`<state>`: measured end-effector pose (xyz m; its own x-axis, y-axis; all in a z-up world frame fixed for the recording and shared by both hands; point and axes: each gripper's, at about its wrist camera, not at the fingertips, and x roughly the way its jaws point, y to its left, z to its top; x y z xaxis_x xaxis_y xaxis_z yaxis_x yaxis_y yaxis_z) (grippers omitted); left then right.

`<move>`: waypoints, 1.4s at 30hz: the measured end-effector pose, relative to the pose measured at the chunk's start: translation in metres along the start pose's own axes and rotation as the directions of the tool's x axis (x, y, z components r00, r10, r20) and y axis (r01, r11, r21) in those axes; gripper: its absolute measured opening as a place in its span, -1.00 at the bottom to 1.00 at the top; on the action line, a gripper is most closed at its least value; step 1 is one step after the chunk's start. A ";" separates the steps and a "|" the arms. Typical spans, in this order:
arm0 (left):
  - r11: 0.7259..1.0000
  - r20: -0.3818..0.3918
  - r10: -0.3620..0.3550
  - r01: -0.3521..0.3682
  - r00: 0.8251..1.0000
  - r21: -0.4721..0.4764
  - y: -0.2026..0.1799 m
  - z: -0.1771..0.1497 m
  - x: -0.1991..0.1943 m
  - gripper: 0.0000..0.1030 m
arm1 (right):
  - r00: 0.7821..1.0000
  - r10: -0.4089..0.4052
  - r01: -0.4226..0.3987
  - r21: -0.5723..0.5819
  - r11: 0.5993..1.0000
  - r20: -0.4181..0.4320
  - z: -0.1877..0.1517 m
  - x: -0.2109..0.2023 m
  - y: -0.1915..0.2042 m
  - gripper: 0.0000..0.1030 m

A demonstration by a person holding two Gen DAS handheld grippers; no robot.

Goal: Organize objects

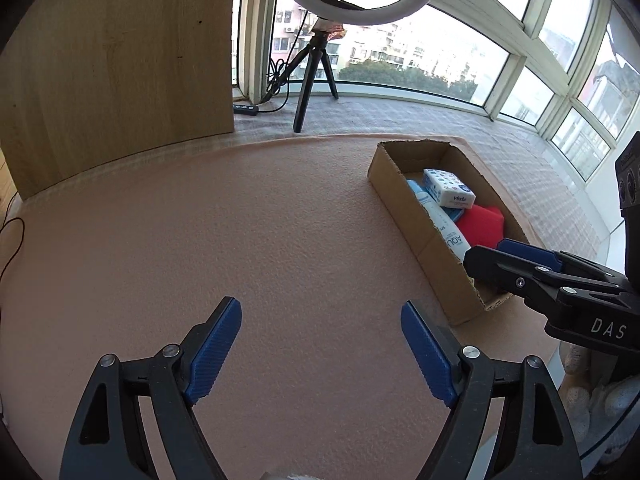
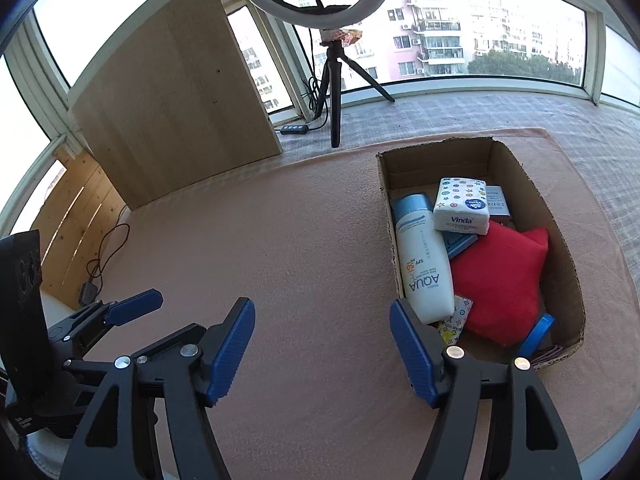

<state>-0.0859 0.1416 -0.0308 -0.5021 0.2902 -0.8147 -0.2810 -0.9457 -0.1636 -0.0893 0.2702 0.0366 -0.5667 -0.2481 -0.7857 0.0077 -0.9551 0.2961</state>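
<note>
Left gripper (image 1: pixel 321 320): jaws spread wide, holding nothing, over bare pink tabletop (image 1: pixel 240 240)
Right gripper (image 2: pixel 322 320): released and empty, its right finger at the cardboard box's (image 2: pixel 520 168) near corner
Cardboard box: right side of tabletop, holding sunscreen bottle (image 2: pixel 420 256), tissue pack (image 2: pixel 462 206), red cushion (image 2: pixel 500 276) and blue tape roll (image 2: pixel 536 334)

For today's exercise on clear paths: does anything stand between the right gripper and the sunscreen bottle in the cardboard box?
Only the box's own wall. The right gripper is open over the pink mat, left of the cardboard box. The sunscreen bottle lies along the box's left wall, uncovered from above, so nothing visible blocks a reach over the rim.
</note>
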 end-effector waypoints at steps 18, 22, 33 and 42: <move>0.975 0.005 0.178 -0.176 0.984 -0.136 0.096 -0.071 -0.052 0.73 | 0.999 -0.042 0.041 -0.141 0.989 -0.006 -0.062 0.007 0.096 0.34; 0.969 -0.003 0.187 -0.185 0.982 -0.161 0.108 -0.081 -0.055 0.73 | 0.999 -0.052 0.051 -0.153 0.987 -0.006 -0.067 0.008 0.102 0.34; 0.969 0.010 0.190 -0.185 0.982 -0.163 0.111 -0.090 -0.070 0.73 | 0.998 -0.060 0.060 -0.155 0.986 0.006 -0.068 0.009 0.109 0.34; 0.971 0.012 0.183 -0.179 0.983 -0.158 0.107 -0.088 -0.072 0.73 | 0.998 -0.057 0.057 -0.145 0.988 0.007 -0.067 0.008 0.108 0.34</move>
<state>-0.0081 0.0062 -0.0391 -0.5546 0.1135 -0.8243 -0.0536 -0.9935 -0.1007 -0.0377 0.1539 0.0259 -0.5716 -0.1921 -0.7977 0.0943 -0.9811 0.1688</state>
